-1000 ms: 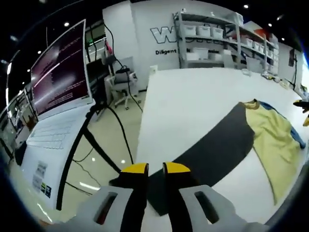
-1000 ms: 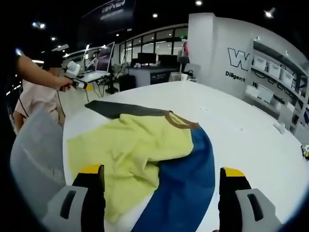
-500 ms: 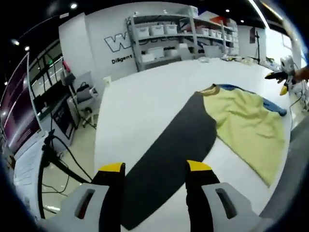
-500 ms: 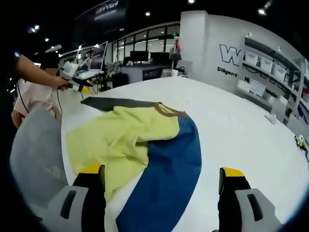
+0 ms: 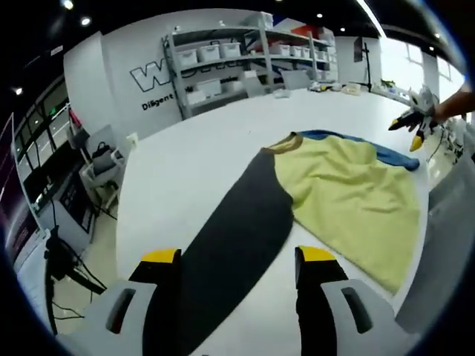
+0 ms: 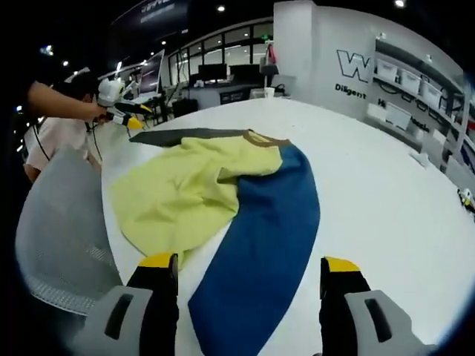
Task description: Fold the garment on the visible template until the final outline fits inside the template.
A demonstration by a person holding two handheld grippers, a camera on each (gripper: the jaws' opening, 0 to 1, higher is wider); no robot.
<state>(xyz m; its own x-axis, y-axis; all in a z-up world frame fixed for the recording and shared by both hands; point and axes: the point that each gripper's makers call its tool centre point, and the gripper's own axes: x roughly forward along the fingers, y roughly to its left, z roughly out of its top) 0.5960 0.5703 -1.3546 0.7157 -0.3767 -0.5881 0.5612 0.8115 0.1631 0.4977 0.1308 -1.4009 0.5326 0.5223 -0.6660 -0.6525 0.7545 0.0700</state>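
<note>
A: Where's the shirt (image 5: 349, 193)?

B: Spread on the white counter (image 5: 193, 148). Its dark sleeve (image 5: 237, 237) runs toward the left gripper (image 5: 239, 258), whose jaws stand apart above it, holding nothing.

A: And on the other side?

B: A blue sleeve (image 6: 267, 222) lies between the right gripper's (image 6: 249, 264) jaws, which are also apart; the yellow body (image 6: 185, 193) is bunched to its left.

Left claw (image 5: 236, 259) and right claw (image 6: 249, 265) both gape wide, holding nothing.
</note>
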